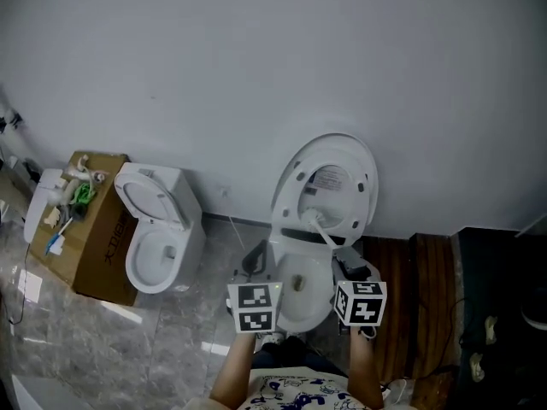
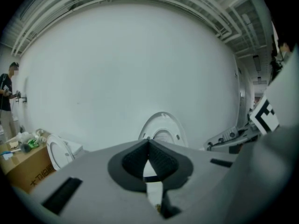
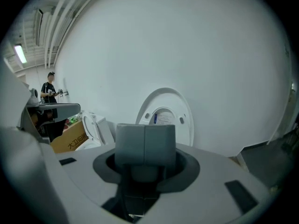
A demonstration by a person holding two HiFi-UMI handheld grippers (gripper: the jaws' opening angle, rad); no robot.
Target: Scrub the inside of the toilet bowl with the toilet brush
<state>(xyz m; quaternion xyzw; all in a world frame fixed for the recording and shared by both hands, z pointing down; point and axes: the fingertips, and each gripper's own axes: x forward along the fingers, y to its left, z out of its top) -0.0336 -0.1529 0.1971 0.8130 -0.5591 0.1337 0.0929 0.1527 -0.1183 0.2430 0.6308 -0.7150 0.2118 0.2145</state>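
The toilet stands open in the head view, its lid (image 1: 329,182) raised against the white wall and the bowl (image 1: 301,290) just below me. A white rod (image 1: 323,231), perhaps the brush handle, slants across the back of the seat; I cannot make out its head. My left gripper (image 1: 255,301) hovers at the bowl's left rim and my right gripper (image 1: 359,297) at its right rim. In the left gripper view the gripper (image 2: 148,143) is shut with nothing in it. The right gripper (image 3: 145,143) has its pads pressed flat together, also without anything. Both face the lid (image 2: 161,132) (image 3: 163,113).
A second white toilet (image 1: 158,237) stands to the left, beside a cardboard box (image 1: 94,233) with small items on top. Dark wooden flooring (image 1: 427,297) lies to the right. A black fitting (image 1: 255,259) sits left of the bowl. A person (image 3: 49,91) stands far off.
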